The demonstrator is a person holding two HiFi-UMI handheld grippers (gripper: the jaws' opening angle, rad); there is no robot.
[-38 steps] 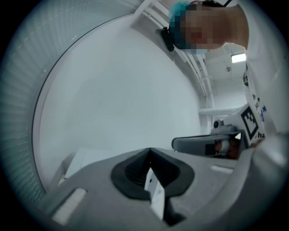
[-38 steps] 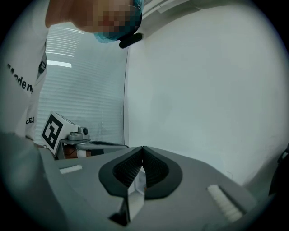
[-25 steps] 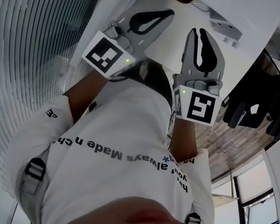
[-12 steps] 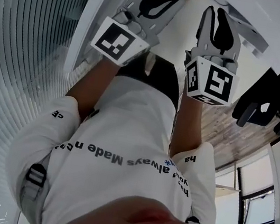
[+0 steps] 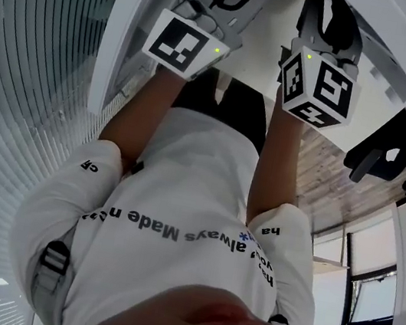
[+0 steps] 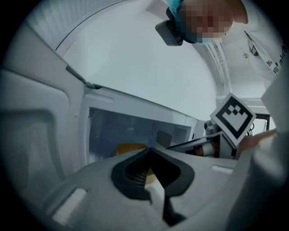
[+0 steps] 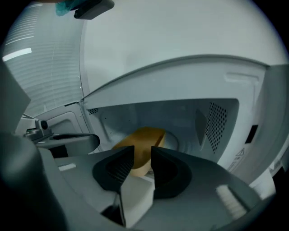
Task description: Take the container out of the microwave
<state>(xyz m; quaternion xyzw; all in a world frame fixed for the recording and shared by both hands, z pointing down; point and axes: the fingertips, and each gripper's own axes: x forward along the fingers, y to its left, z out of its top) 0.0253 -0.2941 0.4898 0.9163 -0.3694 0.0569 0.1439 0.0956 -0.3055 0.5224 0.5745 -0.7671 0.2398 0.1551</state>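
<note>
The right tongs [image 7: 142, 152] have just been opening. Their two dark pads now stand apart with a clear gap, and nothing is pinched between them. Through that gap shows the yellow container [image 7: 145, 136], which the pads do not touch. The left tongs [image 6: 149, 151] are closed, tips meeting at the front, and they carry nothing (the yellow seen past their pads is the same container, farther in).

Over the last second both tongs have moved in on the open microwave [image 7: 180, 115]. In the head view they have slid toward the top edge, so their tips are now cut off there, where before they were seen whole. Both gripper views now look straight into the cavity.

The container sits on the floor of the microwave, toward the middle and well inside, with the perforated side wall off to its right.

For the task, this reads as the end of the approach. The right tongs are spread and lined up on the container's near rim, so the grab is probably next, though no grip has been made yet.
</note>
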